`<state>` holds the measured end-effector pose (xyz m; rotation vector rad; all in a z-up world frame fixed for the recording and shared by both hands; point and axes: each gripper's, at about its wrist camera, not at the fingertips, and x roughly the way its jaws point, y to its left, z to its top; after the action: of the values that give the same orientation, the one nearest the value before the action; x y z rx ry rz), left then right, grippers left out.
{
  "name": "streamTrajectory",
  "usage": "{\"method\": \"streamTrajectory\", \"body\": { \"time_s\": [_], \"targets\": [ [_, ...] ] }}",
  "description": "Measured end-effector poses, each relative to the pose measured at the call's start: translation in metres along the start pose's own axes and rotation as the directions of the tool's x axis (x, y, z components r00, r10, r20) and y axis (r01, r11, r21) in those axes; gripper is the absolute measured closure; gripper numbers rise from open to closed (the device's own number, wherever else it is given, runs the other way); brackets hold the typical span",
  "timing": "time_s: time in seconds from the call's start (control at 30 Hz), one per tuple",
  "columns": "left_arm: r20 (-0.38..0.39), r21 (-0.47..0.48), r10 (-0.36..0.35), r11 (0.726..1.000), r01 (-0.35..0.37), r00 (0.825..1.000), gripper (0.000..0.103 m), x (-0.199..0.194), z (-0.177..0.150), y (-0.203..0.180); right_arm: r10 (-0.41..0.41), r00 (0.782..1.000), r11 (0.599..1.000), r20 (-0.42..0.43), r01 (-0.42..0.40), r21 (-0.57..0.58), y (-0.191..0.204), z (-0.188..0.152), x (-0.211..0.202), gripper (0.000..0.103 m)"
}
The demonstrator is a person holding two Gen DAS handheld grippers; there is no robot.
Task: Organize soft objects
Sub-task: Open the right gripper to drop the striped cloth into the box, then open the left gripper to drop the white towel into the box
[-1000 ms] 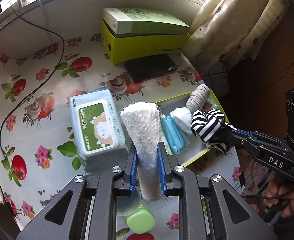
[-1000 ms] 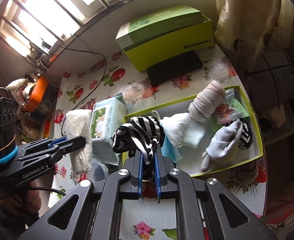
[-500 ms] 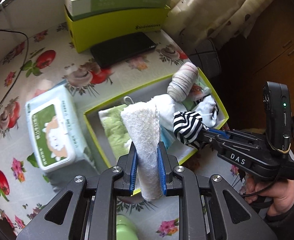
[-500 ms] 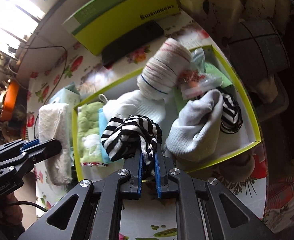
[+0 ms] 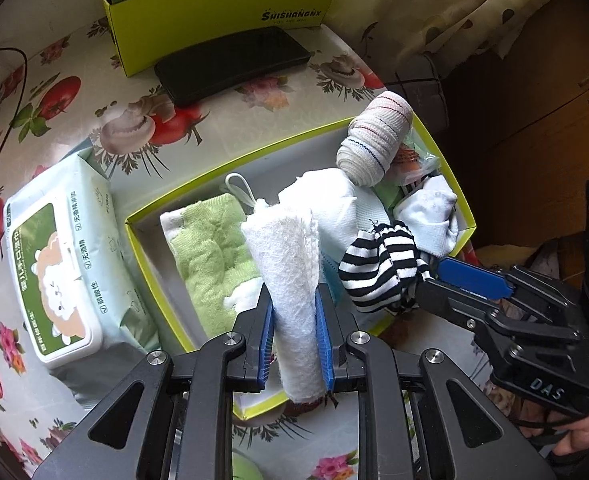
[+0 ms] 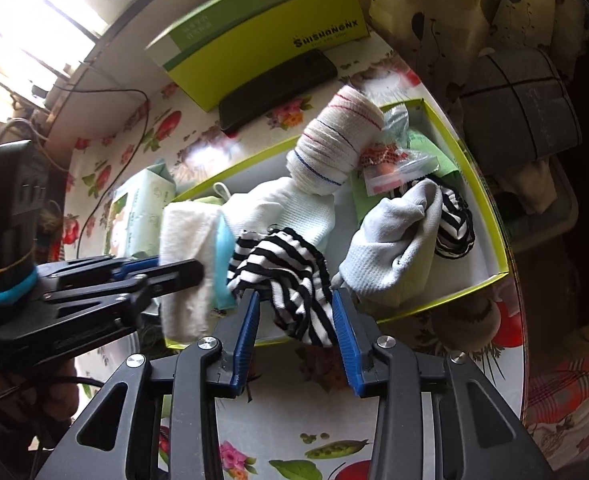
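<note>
My left gripper (image 5: 293, 320) is shut on a rolled white towel (image 5: 290, 264) and holds it over the near edge of the yellow-green tray (image 5: 150, 264). My right gripper (image 6: 296, 316) has its jaws open with the black-and-white striped sock (image 6: 290, 276) lying loose between them, above the tray's near rim (image 6: 434, 306). In the tray lie a green cloth (image 5: 210, 252), a white sock (image 6: 294, 212), a grey sock (image 6: 394, 248), a rolled bandage (image 6: 338, 148) and a second striped sock (image 6: 454, 224).
A wet-wipes pack (image 5: 62, 276) lies left of the tray. A black phone (image 5: 230, 64) and a yellow-green box (image 5: 222, 8) sit at the back of the flowered tablecloth. A curtain (image 6: 474, 12) hangs at the right. The table edge runs close past the tray's right side.
Both grippers have moved closer over the tray. The right gripper's jaws have opened and released their clamp on the striped sock. The left still holds the towel.
</note>
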<state>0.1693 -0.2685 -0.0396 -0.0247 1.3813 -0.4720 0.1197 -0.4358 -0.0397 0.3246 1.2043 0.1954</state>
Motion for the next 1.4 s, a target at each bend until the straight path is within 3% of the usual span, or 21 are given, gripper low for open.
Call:
{"method": "streamTrajectory", "body": {
  "time_s": [0.13,0.2,0.3,0.47,0.63,0.73,0.8,0.97,1.4],
  "targets": [
    [0.001,-0.032,-0.038,0.999,0.038,0.999,0.079,-0.002,-0.001,0.004,0.012,1.0,1.0,0.02,-0.011,-0.018,0.006,-0.001,-0.003,0.071],
    [0.006,-0.042,-0.041,0.998,0.042,0.999,0.074,-0.004,-0.001,0.006,0.005,1.0,0.999,-0.002,-0.005,-0.044,0.01,-0.002,0.004,0.091],
    [0.021,-0.069,-0.05,0.996,0.051,0.999,0.073,-0.01,-0.003,0.011,-0.01,0.999,0.998,-0.031,0.009,-0.059,0.011,0.0,0.023,0.097],
    [0.051,-0.077,-0.042,0.996,0.045,0.998,0.073,-0.023,-0.005,0.016,-0.032,0.997,0.998,-0.067,0.029,-0.051,0.005,0.007,0.045,0.097],
    [0.034,-0.057,-0.01,0.998,0.012,0.999,0.073,-0.019,-0.008,0.017,-0.01,0.999,0.999,-0.048,0.008,-0.044,0.006,0.005,0.03,0.096],
    [0.034,-0.065,-0.012,0.998,0.014,0.999,0.073,-0.019,-0.009,0.016,-0.017,0.999,0.999,-0.034,0.015,-0.038,0.008,0.001,0.016,0.088],
    [0.048,-0.057,-0.01,0.998,0.012,0.999,0.073,-0.025,-0.011,0.014,-0.02,1.0,0.999,-0.017,0.019,-0.041,0.011,-0.002,0.005,0.076],
    [0.088,-0.028,0.021,0.999,-0.018,0.996,0.073,-0.046,-0.02,0.006,-0.033,0.999,0.997,0.016,0.034,-0.072,0.027,-0.01,-0.017,0.062],
    [0.157,-0.017,0.092,0.996,-0.091,0.983,0.073,-0.083,-0.056,0.002,-0.1,0.994,0.981,0.035,0.104,-0.166,0.067,-0.042,-0.042,0.053]
  ]
}}
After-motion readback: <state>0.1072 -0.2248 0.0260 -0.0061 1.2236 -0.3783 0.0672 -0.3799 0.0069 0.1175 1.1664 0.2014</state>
